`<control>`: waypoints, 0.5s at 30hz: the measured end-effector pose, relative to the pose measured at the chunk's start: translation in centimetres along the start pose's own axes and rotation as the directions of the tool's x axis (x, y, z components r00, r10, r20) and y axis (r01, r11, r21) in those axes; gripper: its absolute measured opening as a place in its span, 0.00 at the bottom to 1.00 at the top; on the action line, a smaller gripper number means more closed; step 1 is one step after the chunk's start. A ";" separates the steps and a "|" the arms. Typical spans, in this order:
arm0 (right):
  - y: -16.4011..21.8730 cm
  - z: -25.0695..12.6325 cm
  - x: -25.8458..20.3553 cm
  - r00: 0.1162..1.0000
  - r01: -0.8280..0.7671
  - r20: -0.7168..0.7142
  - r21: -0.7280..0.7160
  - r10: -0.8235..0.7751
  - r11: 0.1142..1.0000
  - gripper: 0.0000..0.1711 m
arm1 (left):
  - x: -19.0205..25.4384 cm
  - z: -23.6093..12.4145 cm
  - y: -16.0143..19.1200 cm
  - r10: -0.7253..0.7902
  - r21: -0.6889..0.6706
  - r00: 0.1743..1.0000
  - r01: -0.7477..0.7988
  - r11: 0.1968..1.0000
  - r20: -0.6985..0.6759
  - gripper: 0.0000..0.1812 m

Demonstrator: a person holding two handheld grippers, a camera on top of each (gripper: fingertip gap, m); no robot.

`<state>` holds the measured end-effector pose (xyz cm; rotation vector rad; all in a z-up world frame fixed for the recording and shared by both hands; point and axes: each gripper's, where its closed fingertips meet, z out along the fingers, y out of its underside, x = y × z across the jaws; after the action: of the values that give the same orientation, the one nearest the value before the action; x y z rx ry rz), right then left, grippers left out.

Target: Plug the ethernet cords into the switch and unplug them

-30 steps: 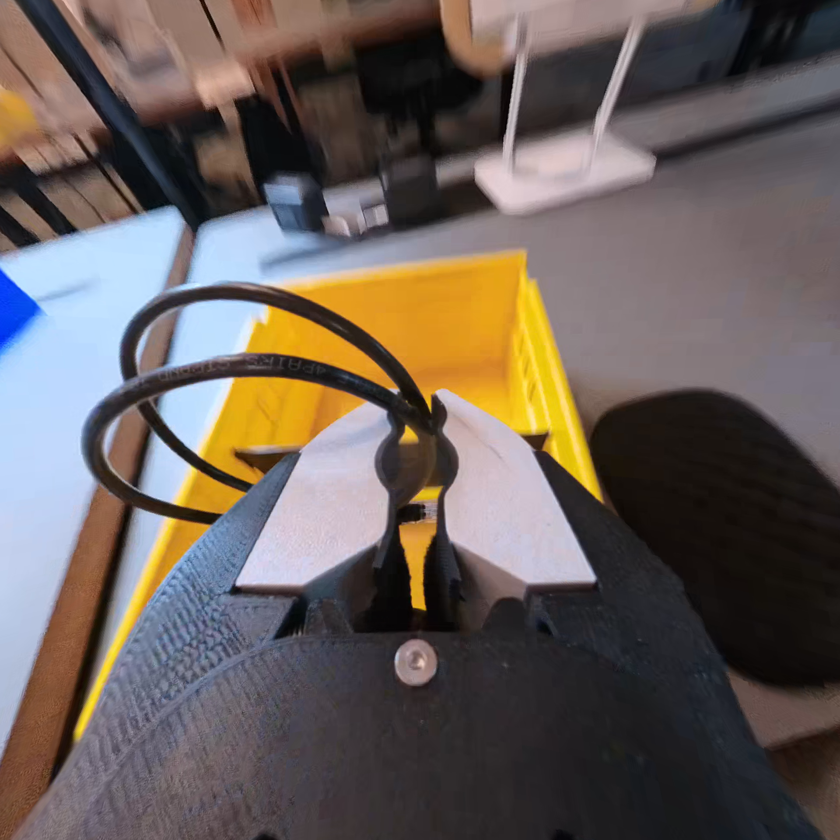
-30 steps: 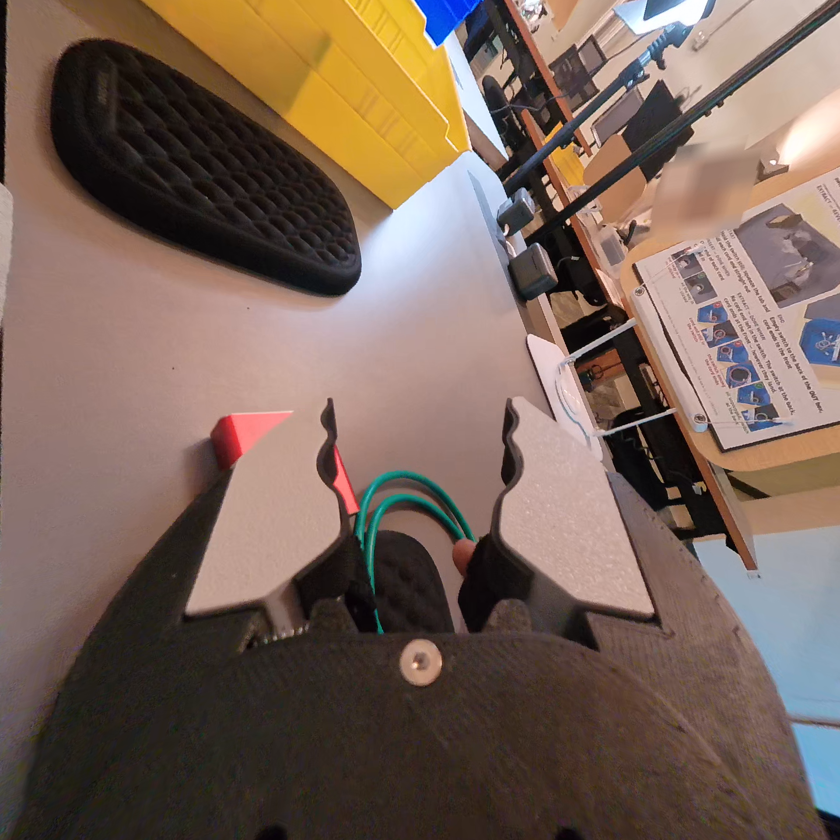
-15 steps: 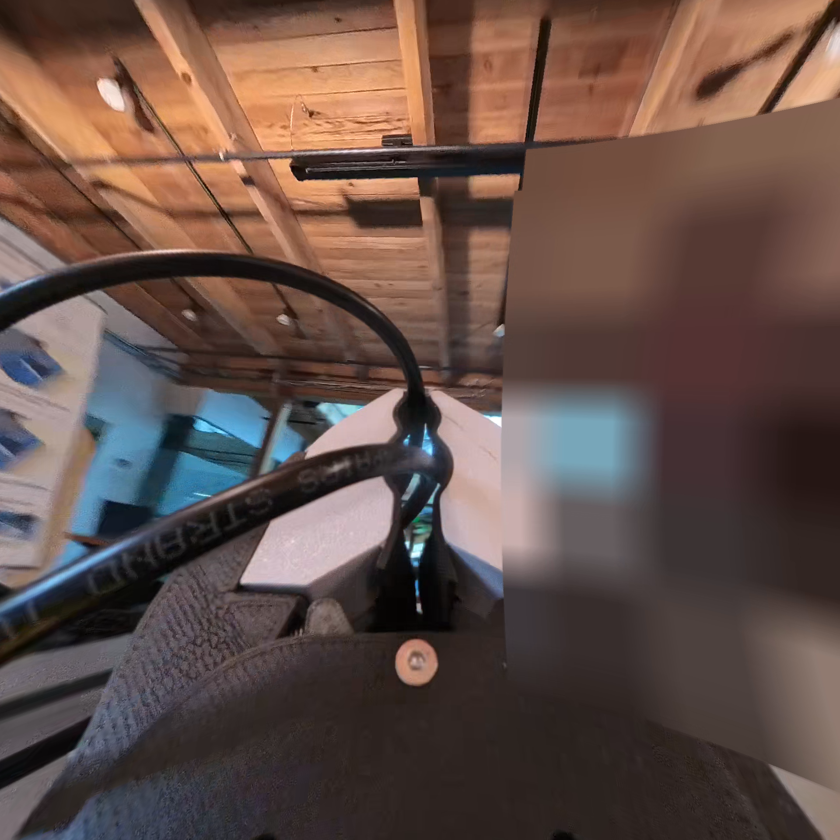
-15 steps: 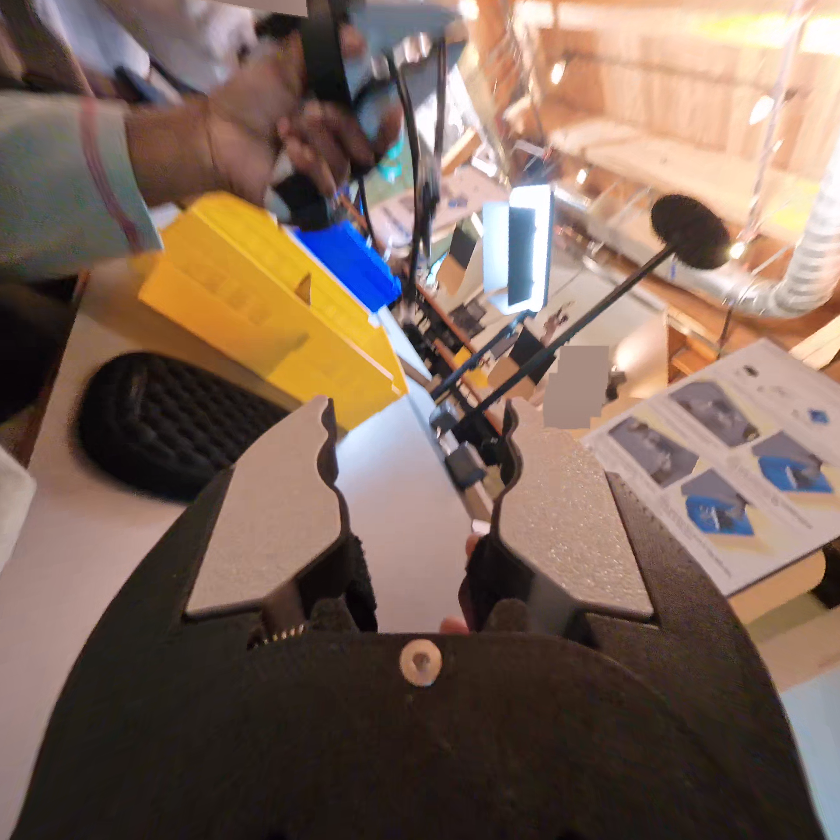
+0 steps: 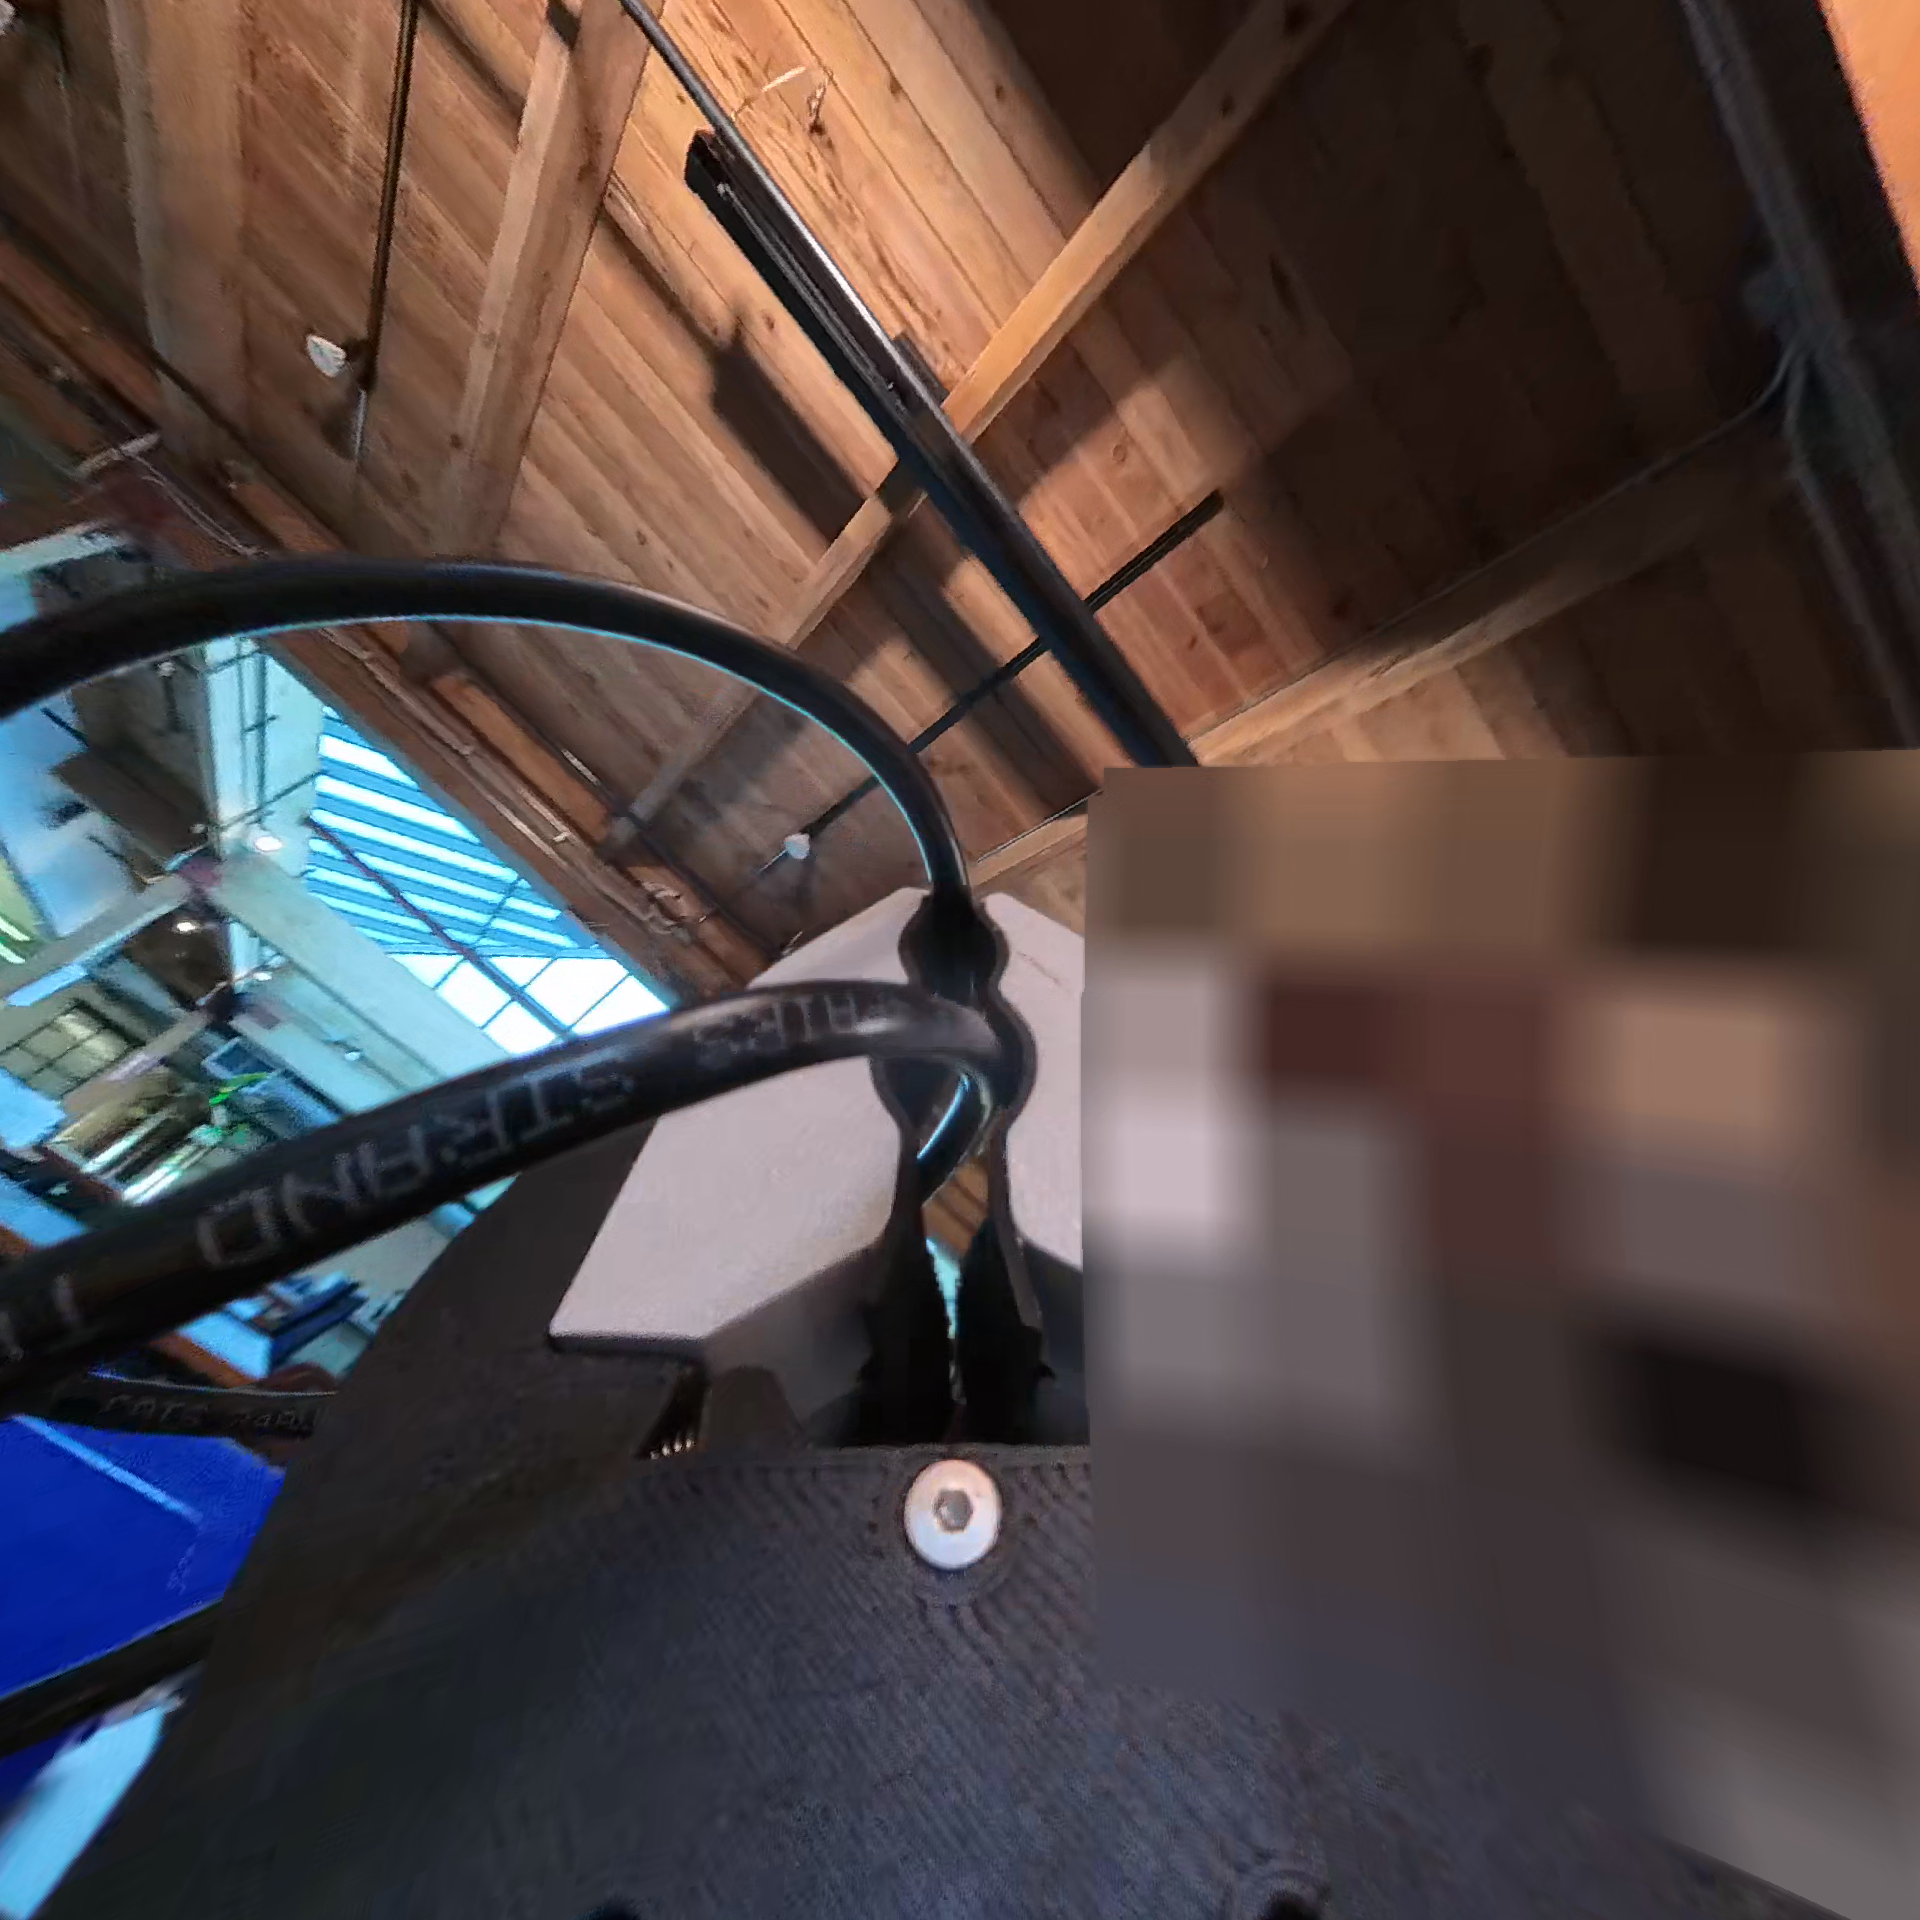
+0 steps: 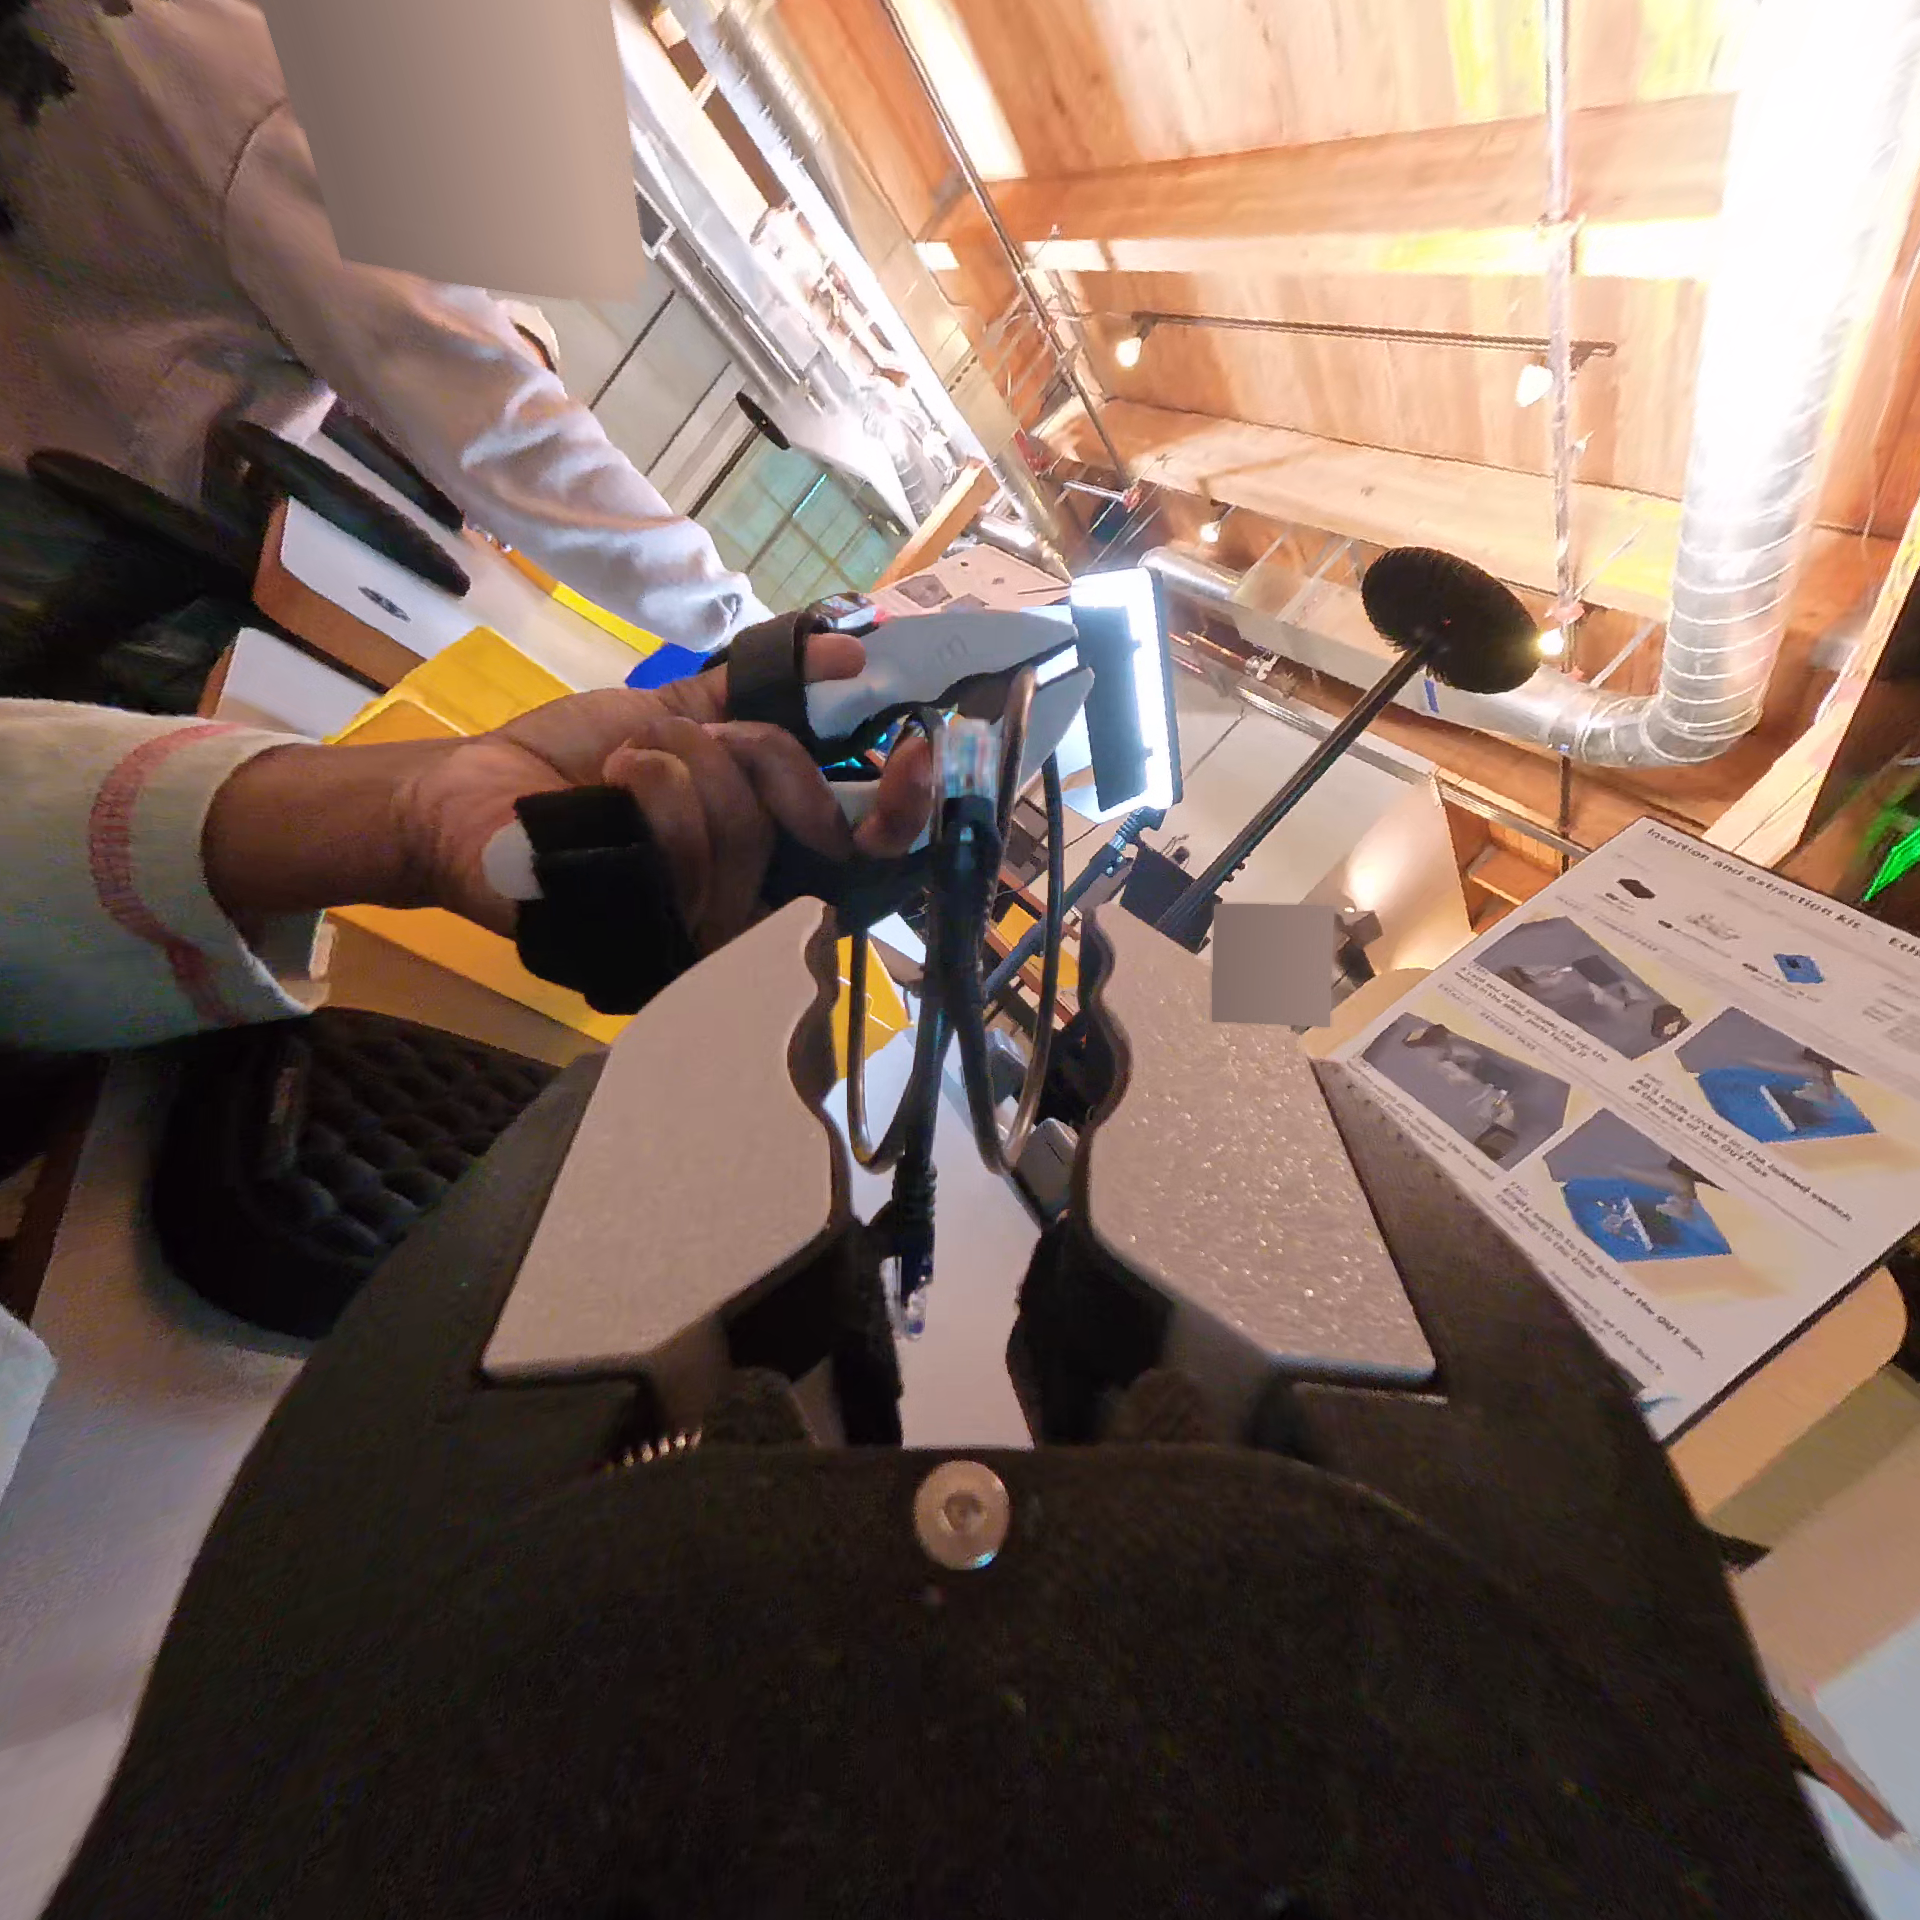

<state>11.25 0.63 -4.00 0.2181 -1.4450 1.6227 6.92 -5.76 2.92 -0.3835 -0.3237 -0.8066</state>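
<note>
Dangling in loops above the bench, the black ethernet cord (image 6: pixel 961 997) is clenched in the raised left gripper (image 5: pixel 951 997), its clear plugs hanging free. Nearer, the right gripper (image 6: pixel 961 1049) gapes, empty, above the black mat (image 6: pixel 343 1153) and yellow bin (image 6: pixel 457 935).

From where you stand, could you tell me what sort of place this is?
Probably a workshop or lab set up for recording tasks. Exposed wooden ceiling beams and a metal duct hang overhead, a light panel on a stand faces the grey worktable, and yellow bins sit on it.
</note>
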 end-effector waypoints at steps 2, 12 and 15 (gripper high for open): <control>0.7 -0.1 0.3 1.000 -0.004 -0.012 -0.027 0.004 1.000 0.26 | 0.0 -0.2 -0.6 -0.019 0.053 1.000 0.020 0.998 -0.023 0.03; 6.9 0.0 -0.5 0.995 0.098 0.014 -0.252 -0.097 0.963 0.27 | -0.3 -1.2 -2.9 -0.061 0.231 0.998 0.057 0.971 0.011 0.03; 8.2 0.3 -1.0 0.986 0.162 0.019 -0.298 -0.164 0.941 0.23 | -0.6 -1.2 -2.7 -0.076 0.244 0.997 0.069 0.967 0.020 0.03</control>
<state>5.83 0.84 -10.31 0.1542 -1.6016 1.2521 4.64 -7.56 2.19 -0.1545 -0.4612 -0.8229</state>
